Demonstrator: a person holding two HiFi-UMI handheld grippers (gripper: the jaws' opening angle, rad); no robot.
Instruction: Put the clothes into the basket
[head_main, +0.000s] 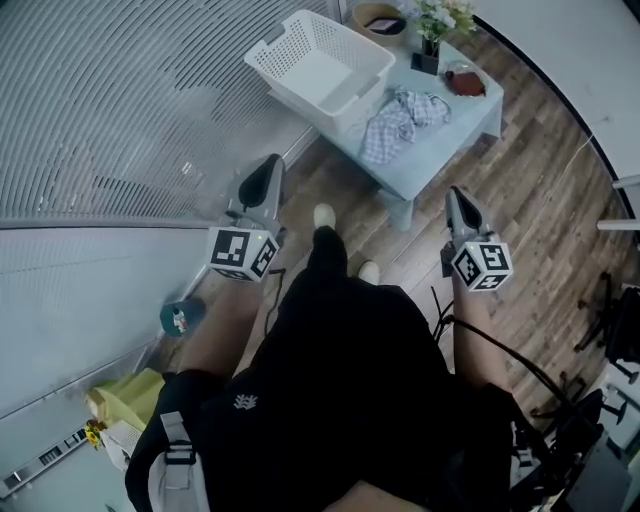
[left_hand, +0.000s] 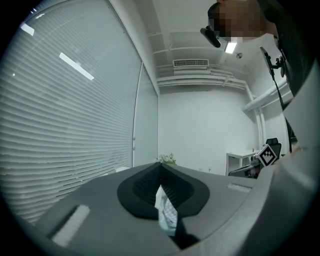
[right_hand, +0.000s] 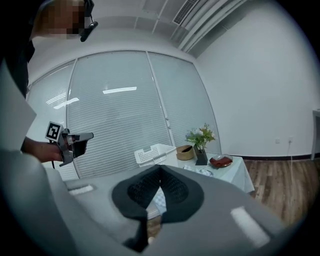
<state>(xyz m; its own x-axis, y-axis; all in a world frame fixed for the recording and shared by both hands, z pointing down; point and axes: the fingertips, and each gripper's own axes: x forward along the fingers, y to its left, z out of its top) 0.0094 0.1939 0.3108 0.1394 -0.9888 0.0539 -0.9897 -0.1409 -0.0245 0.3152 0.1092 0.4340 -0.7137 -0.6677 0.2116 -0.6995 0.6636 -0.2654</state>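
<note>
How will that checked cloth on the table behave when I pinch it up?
The checked cloth lies crumpled in soft folds, so it is probably floppy and will drape from one pinch. It looks thin, so likely light. It lies near the table edge, so a push might slide it off rather than toward the basket.

text: none readable | numbers: none readable | brands, labels: none readable
</note>
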